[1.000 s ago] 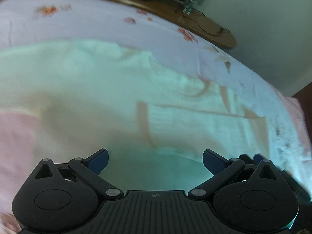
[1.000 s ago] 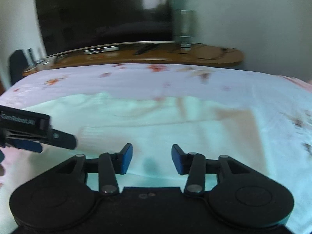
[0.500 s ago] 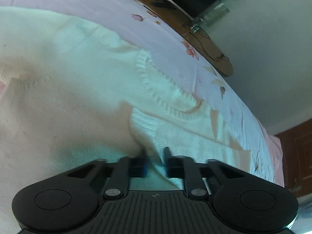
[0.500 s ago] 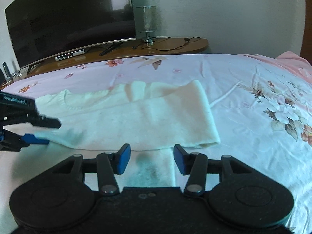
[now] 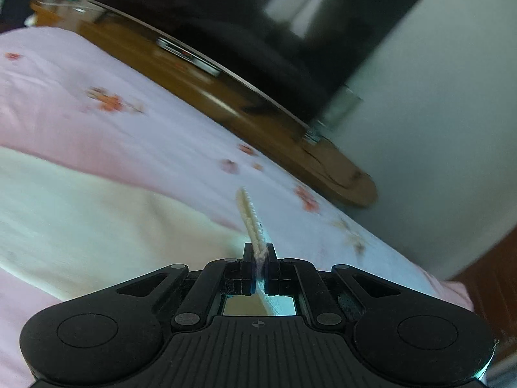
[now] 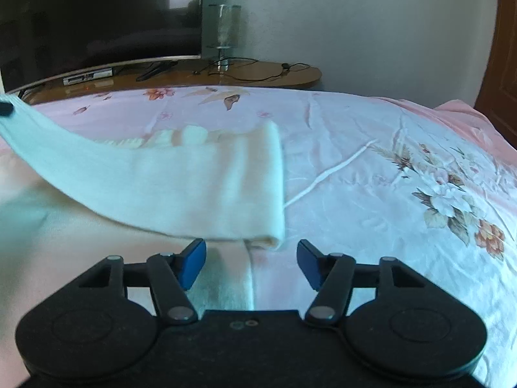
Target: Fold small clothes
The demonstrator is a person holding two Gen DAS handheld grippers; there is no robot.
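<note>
Fold is mid-way: left gripper (image 5: 259, 255) is clamped on the ribbed cuff (image 5: 250, 223) of the cream knit sweater (image 6: 181, 190), sleeve lifted off the floral bedsheet (image 6: 371, 168). Right gripper (image 6: 251, 263) is empty, jaws opening, hovering over the sweater's lower edge. Body lies flat on the bed; sleeve not yet laid across, later folds remain

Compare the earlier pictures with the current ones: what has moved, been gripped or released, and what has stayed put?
The left gripper, open a second ago, has shut on the cream sweater's ribbed sleeve cuff and lifted it, so the sleeve rises off the bed. The right gripper holds nothing; its jaws are opening. The sweater's body, floral bedsheet and television stayed put.
</note>
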